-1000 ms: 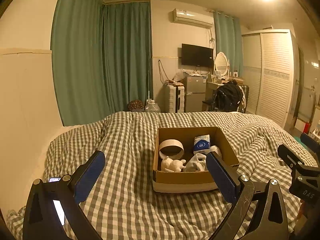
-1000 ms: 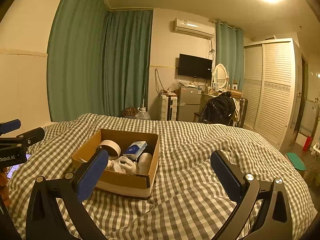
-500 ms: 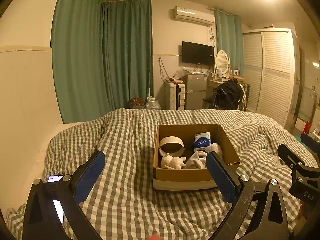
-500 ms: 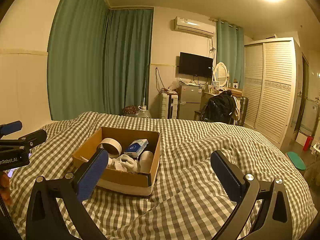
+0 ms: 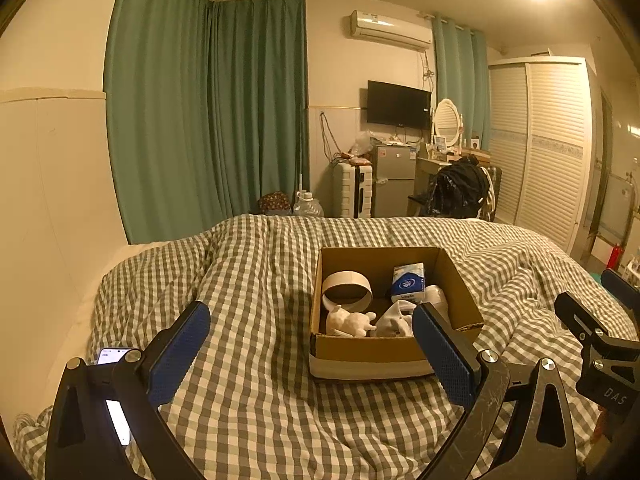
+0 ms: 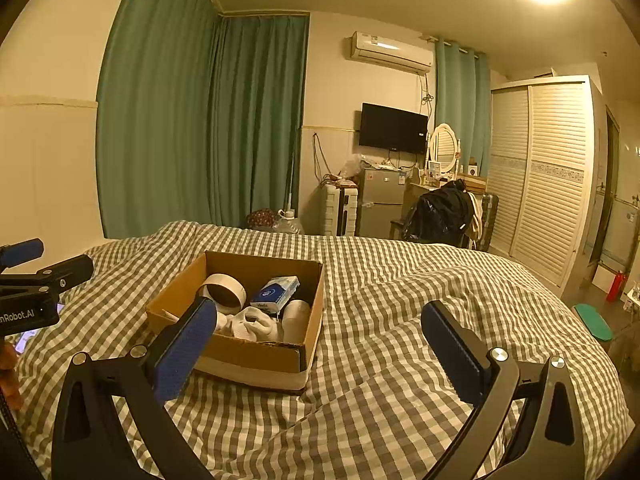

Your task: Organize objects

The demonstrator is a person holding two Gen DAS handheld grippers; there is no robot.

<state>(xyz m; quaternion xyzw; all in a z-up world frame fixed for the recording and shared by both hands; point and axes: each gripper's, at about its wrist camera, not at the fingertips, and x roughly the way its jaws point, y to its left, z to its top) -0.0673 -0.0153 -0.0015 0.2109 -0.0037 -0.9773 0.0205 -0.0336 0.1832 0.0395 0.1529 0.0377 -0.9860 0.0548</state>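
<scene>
An open cardboard box sits on the checked bed cover. In it lie a roll of tape, a blue and white tissue pack, a white toy figure, white cloth and a white cylinder. My left gripper is open and empty, above the bed just short of the box. My right gripper is open and empty, to the right of the box.
A lit phone lies on the bed at the left. The checked bed cover spreads wide to the right. Green curtains, a small fridge, a chair with a black bag and a wardrobe stand beyond the bed.
Both views have tilted slightly, so the box sits a little lower in the left wrist view. Both grippers stay open and empty. Nothing in the box has moved.
</scene>
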